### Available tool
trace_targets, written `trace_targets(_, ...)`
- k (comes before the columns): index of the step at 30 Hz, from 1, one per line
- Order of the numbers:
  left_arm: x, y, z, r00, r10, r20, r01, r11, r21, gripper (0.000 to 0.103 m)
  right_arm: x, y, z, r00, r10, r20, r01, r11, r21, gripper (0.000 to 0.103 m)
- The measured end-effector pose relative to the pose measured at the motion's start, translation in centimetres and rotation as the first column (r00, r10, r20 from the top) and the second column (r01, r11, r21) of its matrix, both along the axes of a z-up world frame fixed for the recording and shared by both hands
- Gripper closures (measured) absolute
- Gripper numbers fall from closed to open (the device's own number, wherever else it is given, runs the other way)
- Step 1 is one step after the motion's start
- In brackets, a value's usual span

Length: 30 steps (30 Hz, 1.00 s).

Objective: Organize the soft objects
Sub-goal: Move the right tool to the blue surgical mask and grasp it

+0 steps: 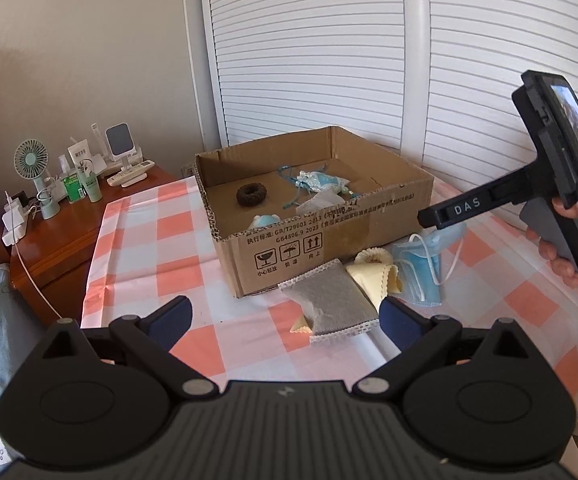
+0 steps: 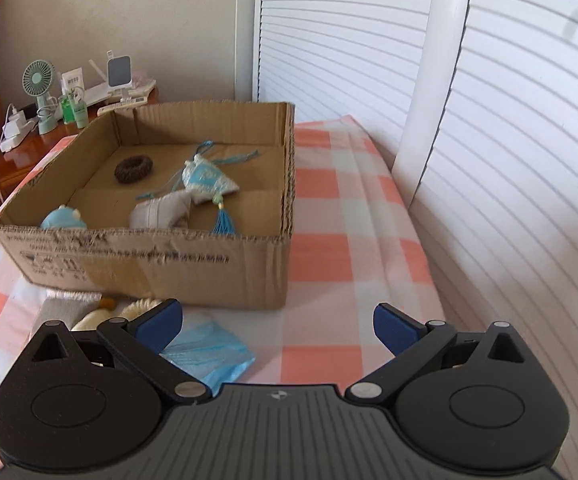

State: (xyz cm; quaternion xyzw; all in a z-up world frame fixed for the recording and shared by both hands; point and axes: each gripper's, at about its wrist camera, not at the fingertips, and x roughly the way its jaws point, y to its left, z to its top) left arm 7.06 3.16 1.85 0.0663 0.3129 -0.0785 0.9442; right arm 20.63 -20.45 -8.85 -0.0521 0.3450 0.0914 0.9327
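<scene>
Both hand-held grippers, left [image 1: 285,314] and right [image 2: 277,324], are hovering released, grasping nothing. Four soft items are lying inside the box [image 2: 157,264]; three more are waiting against its front wall: pad [image 1: 327,300], cloth [image 1: 377,272], mask [image 1: 423,272].

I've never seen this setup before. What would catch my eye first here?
An open cardboard box on the pink checked tablecloth, holding a dark ring-shaped scrunchie and a blue tasselled sachet. In front of it lie a grey lace-edged pad and a blue face mask. Both grippers hang open above.
</scene>
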Motion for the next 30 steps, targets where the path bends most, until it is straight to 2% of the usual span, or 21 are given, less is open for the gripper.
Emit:
trace_targets(16,-0.5,-0.3,-0.3,1.000,-0.012,-0.011,0.012,1.000,0.000,0.003,-2.9,0.5,-3.4,0.999,0.037,-0.033,-0.036,0.999,0.015,0.000)
trace_targets(23,-0.3,-0.2,-0.6,1.000,-0.010,-0.025,0.010,1.000,0.000,0.003,-4.1,1.9,-3.4,0.989,0.142,0.025,-0.141,0.989,-0.043,0.000)
trace_targets(30,0.0,-0.2,-1.0,0.999,-0.008,-0.038,0.008,1.000,-0.002,0.003,-3.9,3.4,-4.1,0.972,0.233,0.017,-0.231,0.970,-0.078,0.004)
